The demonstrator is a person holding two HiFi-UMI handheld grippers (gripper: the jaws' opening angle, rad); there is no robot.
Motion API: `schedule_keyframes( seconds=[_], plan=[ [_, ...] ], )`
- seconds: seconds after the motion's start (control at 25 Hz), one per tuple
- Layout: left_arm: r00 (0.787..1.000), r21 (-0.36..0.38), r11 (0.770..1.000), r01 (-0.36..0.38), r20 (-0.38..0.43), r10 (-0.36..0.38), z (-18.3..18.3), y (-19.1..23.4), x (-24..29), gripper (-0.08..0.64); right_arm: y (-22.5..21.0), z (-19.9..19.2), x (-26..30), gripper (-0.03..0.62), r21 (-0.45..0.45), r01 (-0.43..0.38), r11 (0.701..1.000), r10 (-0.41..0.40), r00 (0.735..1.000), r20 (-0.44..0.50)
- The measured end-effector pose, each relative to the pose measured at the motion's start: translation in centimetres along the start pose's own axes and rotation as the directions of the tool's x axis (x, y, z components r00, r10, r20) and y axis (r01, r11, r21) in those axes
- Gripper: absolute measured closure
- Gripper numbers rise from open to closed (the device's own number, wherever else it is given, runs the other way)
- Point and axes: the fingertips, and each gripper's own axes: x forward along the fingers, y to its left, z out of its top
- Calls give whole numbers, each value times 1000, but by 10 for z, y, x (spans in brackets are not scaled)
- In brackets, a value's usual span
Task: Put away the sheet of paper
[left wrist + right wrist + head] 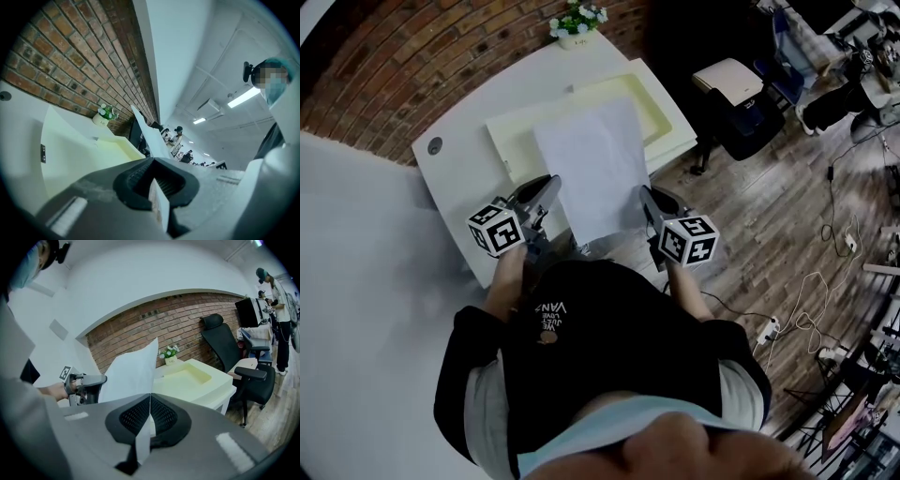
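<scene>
- My left gripper point(157, 190) is closed on the sheet of paper point(595, 169). Its dark pads meet on the paper's edge, which shows in the left gripper view only as a thin white strip seen almost edge-on.
- My right gripper point(150, 420) is clamped on the same sheet. The paper rises out of the seam between its pads and curves away to the left, in the right gripper view.
- From the head view, the sheet hangs between the two grippers, out over the pale yellow tray point(664, 117) on the white table point(469, 141). I cannot tell whether its far edge touches the tray or floats above it.
- The sheet covers the tray's middle and near part, so only its rim and far right corner are seen.
- The sheet's near edge and the table's front edge are hidden behind my grippers and chest.
- A small potted plant point(578, 23) stands at the table's far edge against the brick wall point(412, 56). The print on its pot is too small to read.
- A small round thing point(434, 145) sits near the table's left corner; I cannot make out what it is.
- A black office chair point(225, 348) stands right of the table, partly cut off behind it.
</scene>
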Motion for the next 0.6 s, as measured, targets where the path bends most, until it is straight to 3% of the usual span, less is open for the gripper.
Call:
schedule_keyframes(
  seconds=[0.6],
  plan=[
    [999,-18,999,35,-20,-35,36,52,5,560,8,16,55,591,7,51,999,-51,999,-6]
  ],
)
